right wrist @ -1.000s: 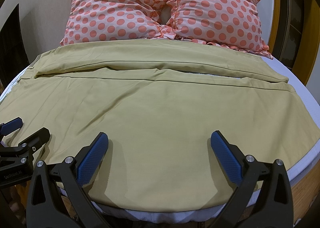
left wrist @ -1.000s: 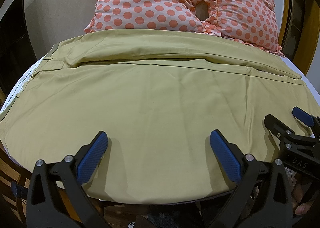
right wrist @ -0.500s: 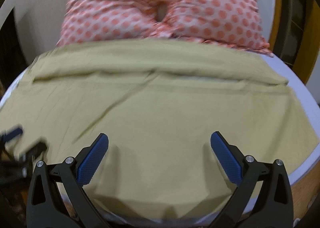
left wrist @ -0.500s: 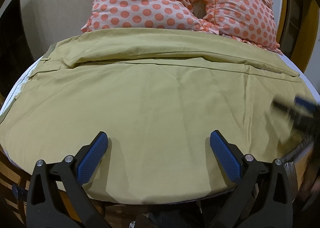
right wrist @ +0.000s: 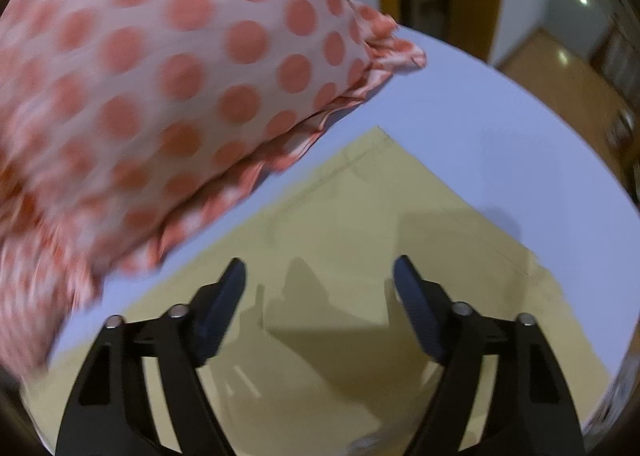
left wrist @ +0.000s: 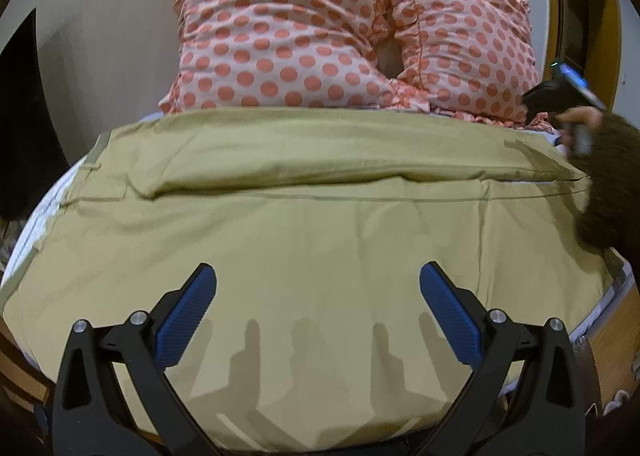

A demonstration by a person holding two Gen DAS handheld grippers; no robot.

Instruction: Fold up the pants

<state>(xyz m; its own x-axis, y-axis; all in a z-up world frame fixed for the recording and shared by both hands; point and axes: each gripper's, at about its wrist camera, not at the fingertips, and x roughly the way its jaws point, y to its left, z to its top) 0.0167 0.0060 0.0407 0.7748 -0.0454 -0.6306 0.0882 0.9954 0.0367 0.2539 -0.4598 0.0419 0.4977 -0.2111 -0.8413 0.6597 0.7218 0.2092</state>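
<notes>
Pants [left wrist: 320,240] lying flat across bed, legs spanning left-right, pillows [left wrist: 352,36] beyond. Left gripper [left wrist: 318,306] hovering wide over near leg. Right gripper [right wrist: 318,288] reaching far-right hem corner, wide apart, likely lining up first fold grasp

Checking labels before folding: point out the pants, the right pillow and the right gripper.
pants [left wrist: 304,240]: left wrist view, flat middle of the cloth.
right pillow [right wrist: 160,76]: right wrist view, dotted face.
right gripper [right wrist: 319,284]: right wrist view, midway between its open fingertips.
</notes>
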